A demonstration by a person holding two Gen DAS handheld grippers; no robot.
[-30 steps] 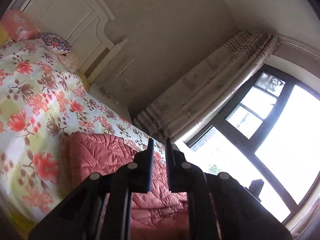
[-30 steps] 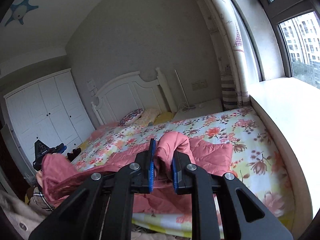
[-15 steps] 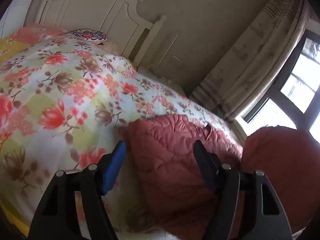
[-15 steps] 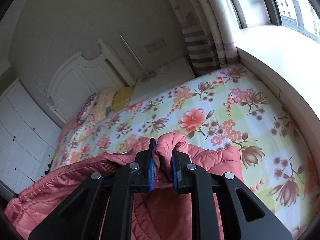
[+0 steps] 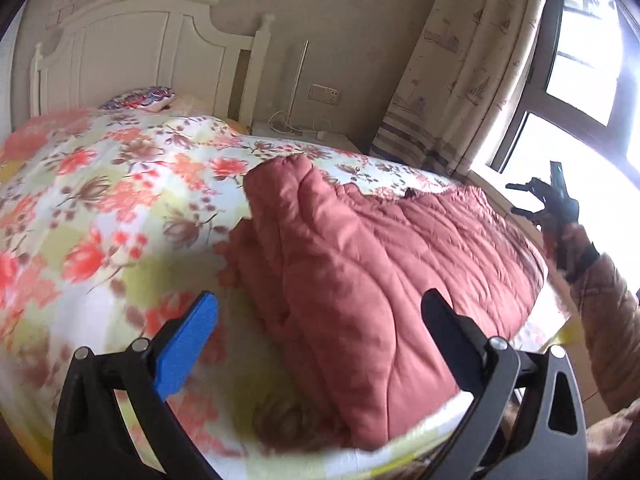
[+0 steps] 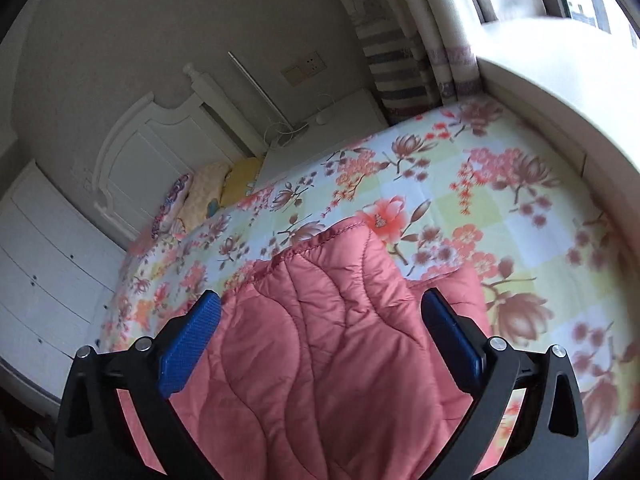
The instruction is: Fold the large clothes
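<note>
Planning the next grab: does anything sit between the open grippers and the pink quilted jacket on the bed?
Nothing visible does. The jacket lies directly ahead of the right gripper and the left gripper, on the floral bedspread.

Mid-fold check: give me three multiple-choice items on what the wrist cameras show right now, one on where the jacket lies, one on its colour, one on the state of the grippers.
1. Where does the quilted jacket lie?
A. On the floral bedspread
B. On the window sill
C. On the bedside table

2. What colour is the quilted jacket?
A. Navy blue
B. Salmon pink
C. Grey

3. How do the left gripper and right gripper stand?
A. Both shut on cloth
B. Left shut, right open
C. Both open, holding nothing

Answers:
1. A, since flowered bedspread shows round the jacket in both wrist views.
2. B, since its padded cloth reads salmon pink in both views.
3. C, since each view shows its two fingers spread wide apart with the jacket lying beyond them, none of it pinched.
</note>
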